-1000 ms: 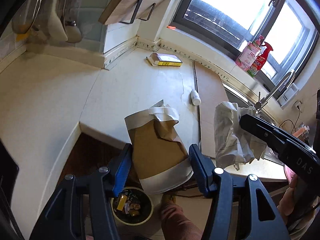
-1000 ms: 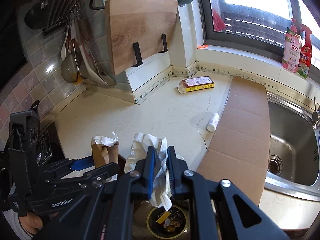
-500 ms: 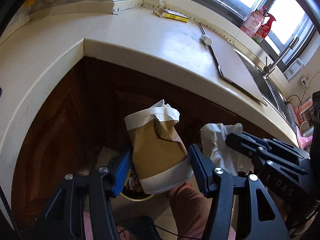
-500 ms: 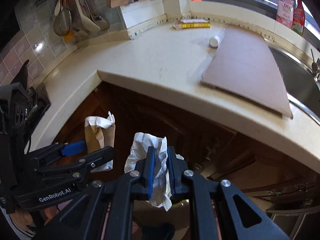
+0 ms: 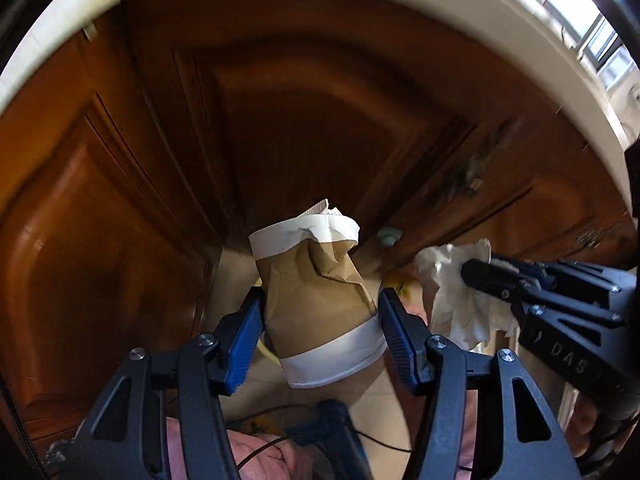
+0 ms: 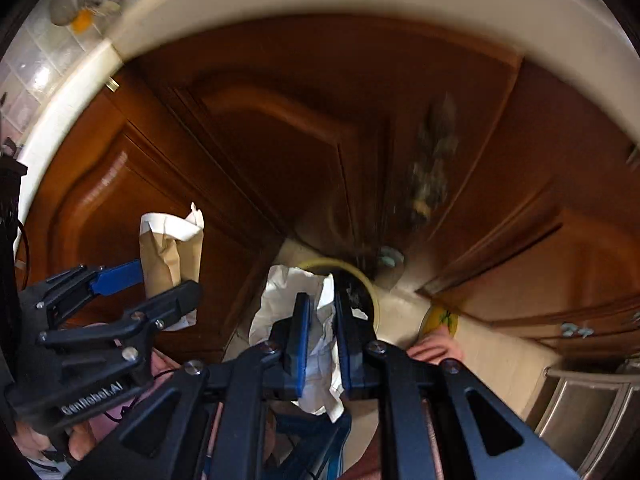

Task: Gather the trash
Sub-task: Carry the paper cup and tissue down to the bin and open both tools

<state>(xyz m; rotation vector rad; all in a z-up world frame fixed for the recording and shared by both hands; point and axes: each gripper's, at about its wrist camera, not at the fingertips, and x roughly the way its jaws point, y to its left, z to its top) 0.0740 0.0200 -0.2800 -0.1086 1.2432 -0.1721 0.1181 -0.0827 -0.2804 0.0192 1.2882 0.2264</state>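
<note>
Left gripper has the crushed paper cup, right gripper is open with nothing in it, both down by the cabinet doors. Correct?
Not quite: the right gripper is shut on the crumpled white tissue, as the right wrist view shows. The left gripper does hold the crushed paper cup.

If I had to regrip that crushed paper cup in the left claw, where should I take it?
Take the paper cup across its lower brown body, just above the white band, one pad on each side, coming from its base end as the left claw does now. That part looks fuller and rounder; the far end is creased and folded in, so it would probably collapse or slip.
</note>
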